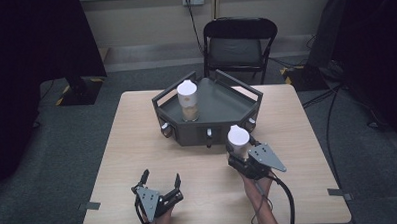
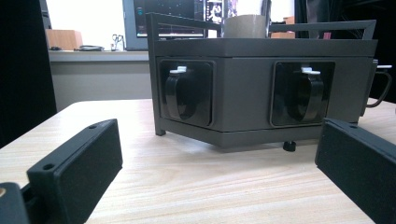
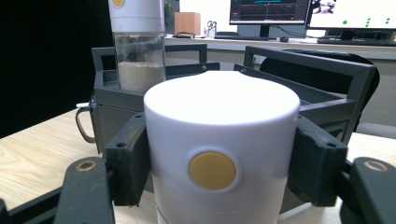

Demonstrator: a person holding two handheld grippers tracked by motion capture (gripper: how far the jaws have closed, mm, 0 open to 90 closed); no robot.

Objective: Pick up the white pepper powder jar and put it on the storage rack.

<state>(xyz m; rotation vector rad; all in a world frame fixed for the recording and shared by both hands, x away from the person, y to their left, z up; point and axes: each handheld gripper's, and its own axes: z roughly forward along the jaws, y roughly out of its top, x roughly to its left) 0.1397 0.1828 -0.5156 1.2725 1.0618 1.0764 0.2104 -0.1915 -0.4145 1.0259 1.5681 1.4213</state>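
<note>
A dark grey angular tray [image 1: 221, 103] [image 2: 243, 88] [image 3: 327, 100] stands on the far half of the table. Inside it stands an upright jar with a white lid [image 1: 188, 100] [image 3: 138, 44], clear below and part full of pale powder. My right gripper [image 1: 242, 155] [image 3: 219, 158] is shut on a second white-lidded jar [image 1: 239, 141] [image 3: 219, 154], both pads pressed on the lid's sides, held upright just in front of the tray's right front face. My left gripper [image 1: 162, 179] [image 2: 219, 163] rests near the front edge, jaws wide open with nothing between them, pointing at the tray.
The tray's front faces carry black latch handles [image 2: 180, 93] [image 2: 308, 93]. A black folding chair [image 1: 239, 43] stands behind the light wooden table [image 1: 137, 144]. Cables [image 1: 331, 102] run over the floor at the right. Monitors [image 3: 268, 11] stand on a far desk.
</note>
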